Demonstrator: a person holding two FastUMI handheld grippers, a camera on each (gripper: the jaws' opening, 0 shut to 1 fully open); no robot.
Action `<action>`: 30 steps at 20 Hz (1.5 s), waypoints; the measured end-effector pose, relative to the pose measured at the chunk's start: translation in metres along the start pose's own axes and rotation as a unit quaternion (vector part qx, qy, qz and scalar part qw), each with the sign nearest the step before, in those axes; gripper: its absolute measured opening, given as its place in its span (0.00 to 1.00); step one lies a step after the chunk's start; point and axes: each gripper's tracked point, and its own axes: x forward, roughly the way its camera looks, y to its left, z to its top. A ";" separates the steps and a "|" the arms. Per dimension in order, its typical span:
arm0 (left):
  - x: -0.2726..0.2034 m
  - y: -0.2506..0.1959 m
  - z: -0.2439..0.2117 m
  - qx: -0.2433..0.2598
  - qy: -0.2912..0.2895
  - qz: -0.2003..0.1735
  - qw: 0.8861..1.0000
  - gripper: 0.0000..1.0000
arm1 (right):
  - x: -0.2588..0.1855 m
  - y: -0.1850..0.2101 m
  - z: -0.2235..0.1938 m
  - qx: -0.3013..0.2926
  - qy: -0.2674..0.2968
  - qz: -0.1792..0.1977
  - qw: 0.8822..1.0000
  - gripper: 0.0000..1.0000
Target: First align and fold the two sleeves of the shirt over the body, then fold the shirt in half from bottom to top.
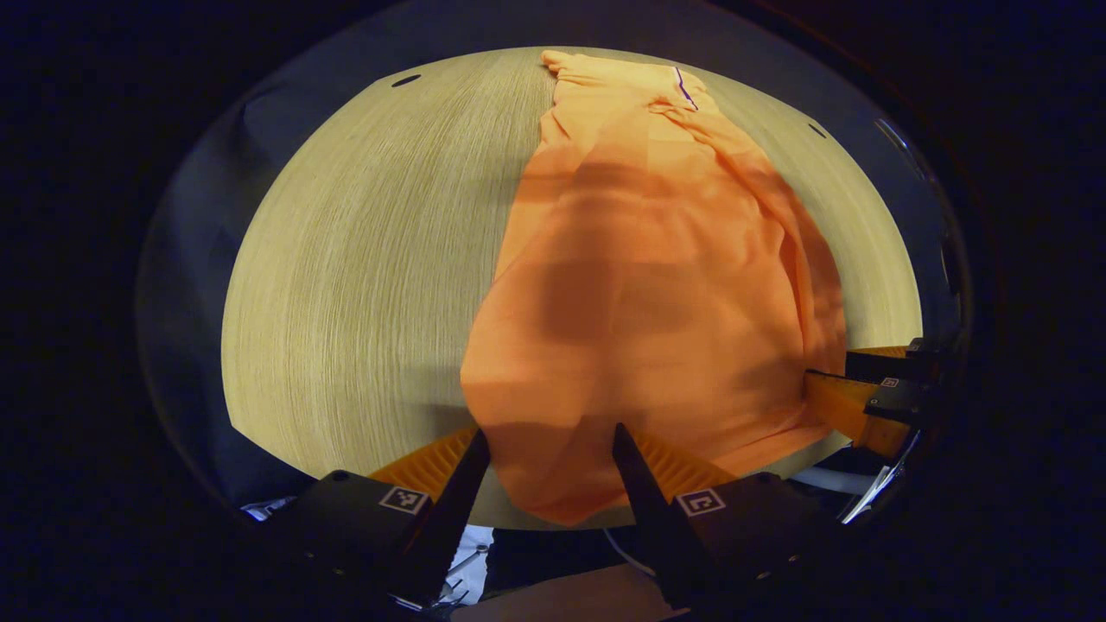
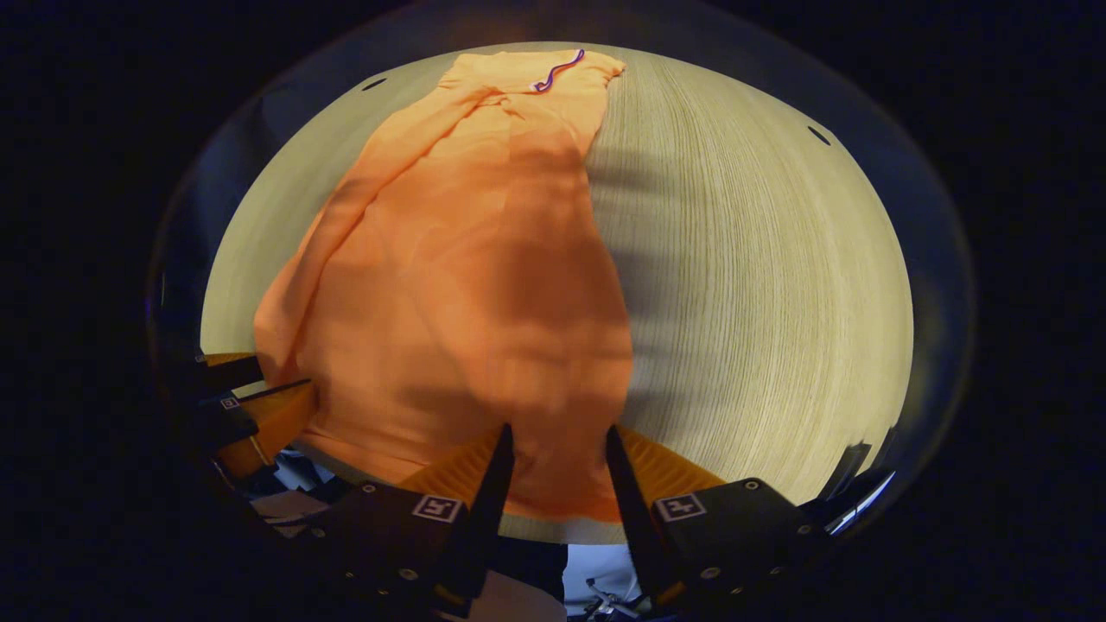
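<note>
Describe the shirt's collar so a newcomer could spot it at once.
Start from the pale wooden table, where the orange shirt lies lengthwise, its hem between the fingers of the right gripper. Follow the cloth to its far end: the collar is there. It alone carries a thin purple stripe on otherwise plain orange fabric.

The orange shirt [image 1: 639, 285] lies flat and lengthwise on the pale wood-grain worktop [image 1: 371, 285], narrowed into a long strip with a sleeve folded in along one side. Its collar end, trimmed with a thin purple stripe, sits far off; the hem hangs just over the near edge.
</note>
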 end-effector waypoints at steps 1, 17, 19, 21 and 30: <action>0.000 -0.001 0.003 -0.007 -0.005 0.001 1.000 0.82 | 0.000 0.000 -0.001 0.007 -0.006 -0.002 1.000 0.59; 0.000 -0.011 0.008 -0.011 -0.034 -0.032 0.999 0.01 | -0.010 0.013 0.003 0.038 -0.023 0.045 0.998 0.00; -0.004 -0.009 0.014 -0.005 -0.042 -0.028 0.999 0.01 | -0.016 0.013 0.012 0.033 -0.032 0.049 0.998 0.00; -0.010 -0.007 0.028 -0.003 -0.060 -0.024 0.998 0.01 | -0.022 0.013 0.023 0.036 -0.040 0.054 0.997 0.00; -0.027 -0.004 0.094 0.010 -0.102 -0.024 0.994 0.01 | -0.042 0.000 0.092 0.041 -0.083 0.060 0.994 0.00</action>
